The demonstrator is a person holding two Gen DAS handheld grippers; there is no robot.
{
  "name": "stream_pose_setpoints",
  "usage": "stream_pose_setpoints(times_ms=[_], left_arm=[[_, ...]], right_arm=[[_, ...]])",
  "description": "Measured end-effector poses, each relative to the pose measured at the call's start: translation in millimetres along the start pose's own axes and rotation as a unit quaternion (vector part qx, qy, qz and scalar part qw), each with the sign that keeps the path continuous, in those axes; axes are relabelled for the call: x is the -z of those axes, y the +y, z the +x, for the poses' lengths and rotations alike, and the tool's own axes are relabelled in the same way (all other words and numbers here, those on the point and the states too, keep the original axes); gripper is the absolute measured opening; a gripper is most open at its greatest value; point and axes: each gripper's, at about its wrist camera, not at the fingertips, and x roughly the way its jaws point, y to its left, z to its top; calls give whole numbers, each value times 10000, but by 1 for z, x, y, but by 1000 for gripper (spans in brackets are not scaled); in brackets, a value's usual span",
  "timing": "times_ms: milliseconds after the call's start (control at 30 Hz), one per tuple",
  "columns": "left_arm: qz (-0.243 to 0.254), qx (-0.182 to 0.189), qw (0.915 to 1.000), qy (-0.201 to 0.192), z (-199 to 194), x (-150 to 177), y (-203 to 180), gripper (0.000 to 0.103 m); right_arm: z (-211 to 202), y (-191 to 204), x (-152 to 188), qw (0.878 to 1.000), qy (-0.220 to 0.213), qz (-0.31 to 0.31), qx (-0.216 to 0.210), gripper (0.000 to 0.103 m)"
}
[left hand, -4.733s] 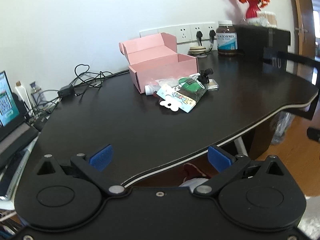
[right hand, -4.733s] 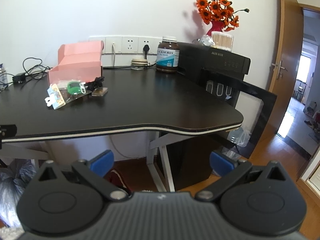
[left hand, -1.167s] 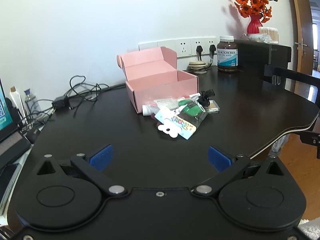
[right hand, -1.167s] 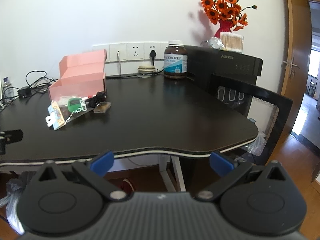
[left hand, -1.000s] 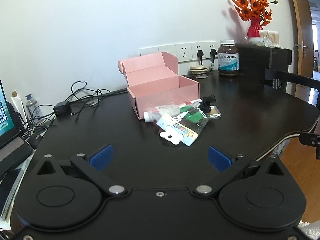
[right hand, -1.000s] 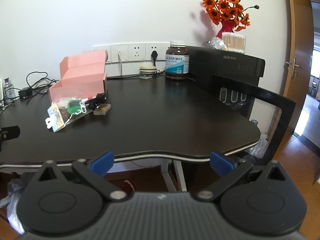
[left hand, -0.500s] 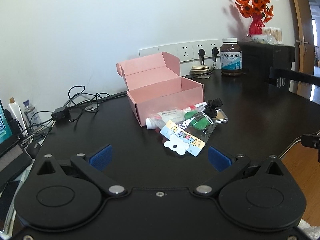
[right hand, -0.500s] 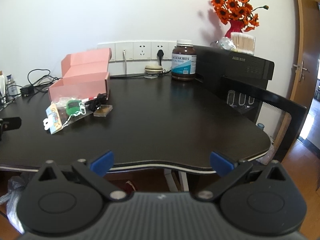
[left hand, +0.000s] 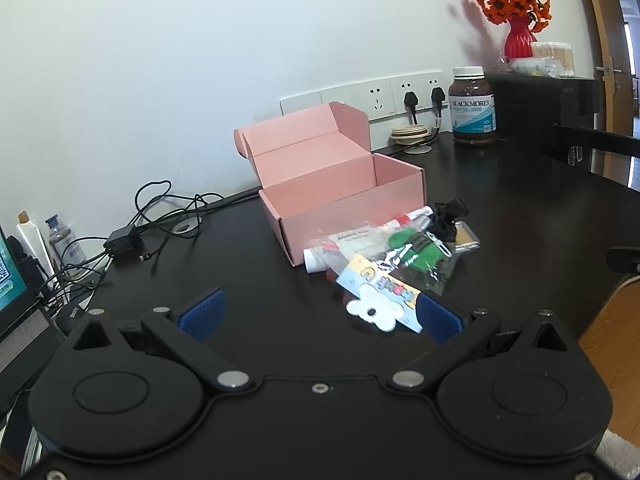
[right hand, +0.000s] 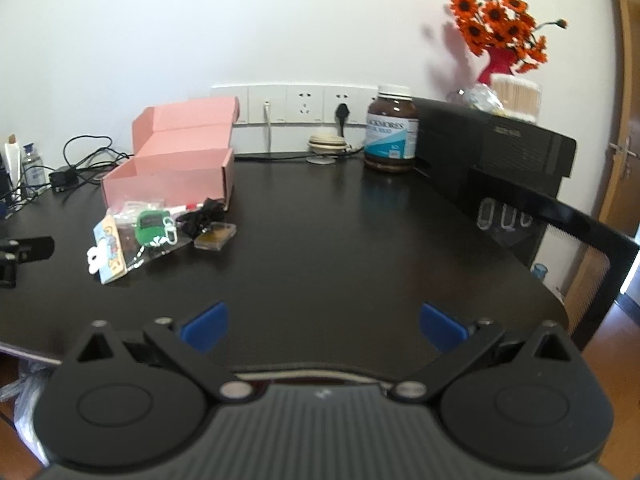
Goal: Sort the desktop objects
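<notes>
An open pink cardboard box (left hand: pixel 340 196) (right hand: pixel 172 176) sits mid-desk, its inside bare where I can see it. In front of it lies a small heap: a card with a white flower tag (left hand: pixel 380 296) (right hand: pixel 107 254), a green item in a clear bag (left hand: pixel 416 254) (right hand: pixel 152 226), a white tube (left hand: pixel 320 258), a black ribbon bow (left hand: pixel 448 216) (right hand: pixel 202 212) and a small clear case (left hand: pixel 464 240) (right hand: pixel 215 236). My left gripper (left hand: pixel 318 314) hovers open just short of the card. My right gripper (right hand: pixel 323 322) hangs open over the desk's front edge, well right of the heap.
The black desk (right hand: pixel 340 240) carries a brown supplement jar (left hand: pixel 472 106) (right hand: pixel 390 138), cables and a charger (left hand: pixel 122 238) at the left, and wall sockets (right hand: pixel 304 106) behind. A black printer (right hand: pixel 492 148) with a red flower vase (right hand: pixel 496 60) stands at the right.
Both grippers have moved forward toward the desk; the heap and the box now sit closer and larger in the left wrist view. Their jaws stay open.
</notes>
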Motion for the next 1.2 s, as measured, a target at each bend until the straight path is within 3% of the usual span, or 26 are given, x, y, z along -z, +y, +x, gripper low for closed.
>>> stream_pose_setpoints(times_ms=[567,1200], left_arm=[[-161,12,9998,109,57,-30,22,103],[68,121,9999,-33,109,-62,43,103]], right_arm=[[65,2,-43,9993,230,32,-289,102],[95,14,-79,9995,251,-94,-185,102]])
